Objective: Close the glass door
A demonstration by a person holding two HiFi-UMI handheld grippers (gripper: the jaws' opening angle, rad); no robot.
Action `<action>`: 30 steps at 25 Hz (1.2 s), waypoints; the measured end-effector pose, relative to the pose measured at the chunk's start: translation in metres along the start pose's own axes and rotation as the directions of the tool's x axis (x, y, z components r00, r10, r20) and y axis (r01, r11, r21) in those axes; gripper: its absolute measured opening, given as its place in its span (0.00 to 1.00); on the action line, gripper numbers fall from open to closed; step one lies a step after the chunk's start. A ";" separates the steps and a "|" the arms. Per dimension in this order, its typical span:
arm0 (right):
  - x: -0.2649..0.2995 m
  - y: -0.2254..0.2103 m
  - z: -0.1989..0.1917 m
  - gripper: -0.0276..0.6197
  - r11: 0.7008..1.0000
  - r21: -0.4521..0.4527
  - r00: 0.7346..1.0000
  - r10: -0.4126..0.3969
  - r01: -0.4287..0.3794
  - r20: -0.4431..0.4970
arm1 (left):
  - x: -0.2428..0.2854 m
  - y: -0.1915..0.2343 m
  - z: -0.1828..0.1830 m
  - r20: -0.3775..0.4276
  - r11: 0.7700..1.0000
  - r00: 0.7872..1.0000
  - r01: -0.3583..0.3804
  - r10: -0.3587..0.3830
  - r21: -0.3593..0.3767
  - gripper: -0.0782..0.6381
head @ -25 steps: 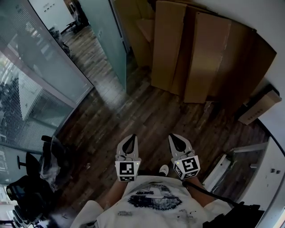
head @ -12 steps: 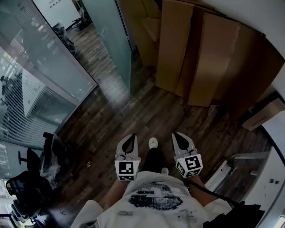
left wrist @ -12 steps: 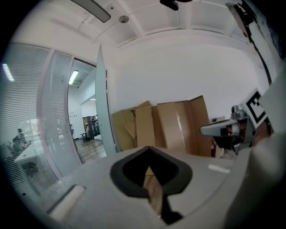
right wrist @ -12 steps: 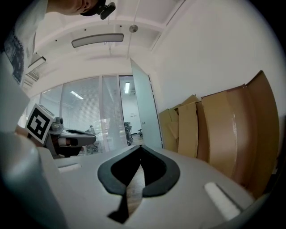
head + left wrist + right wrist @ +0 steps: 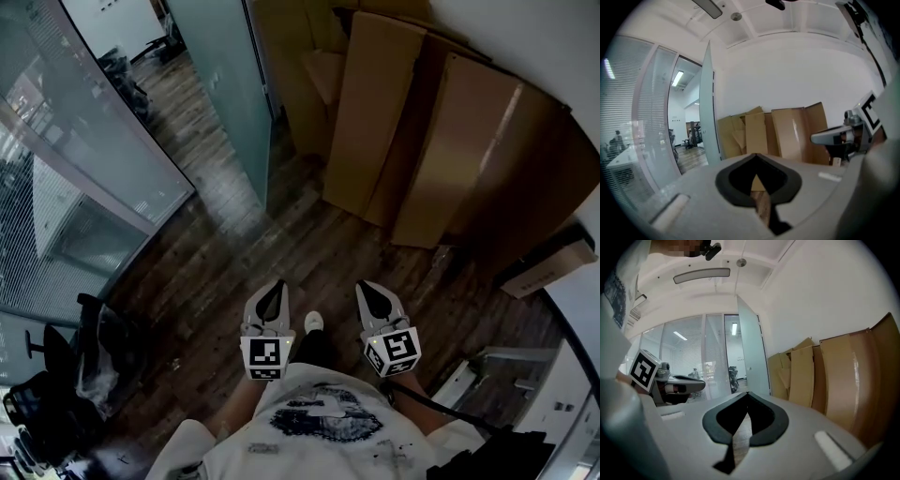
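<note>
The tall frosted glass door (image 5: 228, 98) stands open and upright, ahead and to the left of both grippers and well apart from them. It is beside the brown cardboard sheets (image 5: 375, 131) that lean on the wall. The left gripper (image 5: 273, 287) is nearer; its jaws are together and empty. The right gripper (image 5: 366, 286) is likewise closed on nothing. Door and cardboard now lie closer in the head view than a second ago.

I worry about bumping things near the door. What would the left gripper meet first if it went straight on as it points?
Probably the leaning cardboard sheets; the left gripper aims at them, and the glass door stands left of that line. Depth is unclear.
</note>
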State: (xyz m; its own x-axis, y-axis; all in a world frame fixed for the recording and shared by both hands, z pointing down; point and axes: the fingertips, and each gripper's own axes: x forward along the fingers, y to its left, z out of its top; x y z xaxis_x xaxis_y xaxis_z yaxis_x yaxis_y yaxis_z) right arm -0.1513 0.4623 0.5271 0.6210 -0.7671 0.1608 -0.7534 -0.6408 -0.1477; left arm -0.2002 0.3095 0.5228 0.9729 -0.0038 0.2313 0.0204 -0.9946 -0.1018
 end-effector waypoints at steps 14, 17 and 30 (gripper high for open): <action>0.128 0.007 0.040 0.05 0.997 -0.065 0.999 0.038 -0.040 -0.028 | 0.075 0.099 0.015 0.018 0.999 1.000 -0.025 0.026 -0.048 0.11; 0.141 0.009 0.041 0.05 0.996 -0.067 0.998 0.049 -0.052 -0.040 | 0.081 0.111 0.015 0.017 0.997 0.999 -0.041 0.042 -0.065 0.11; 0.213 -0.006 0.049 0.05 0.981 -0.080 0.984 0.173 -0.177 -0.052 | 0.112 0.146 0.013 -0.004 0.983 0.987 -0.163 0.163 -0.083 0.11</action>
State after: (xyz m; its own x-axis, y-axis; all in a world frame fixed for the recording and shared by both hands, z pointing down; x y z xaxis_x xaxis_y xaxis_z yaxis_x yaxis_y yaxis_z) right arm -0.0042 0.3016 0.5148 0.4691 -0.8638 0.1838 -0.8661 -0.4907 -0.0957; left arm -0.0851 0.1655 0.5210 0.9622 -0.1664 0.2154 -0.1577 -0.9858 -0.0571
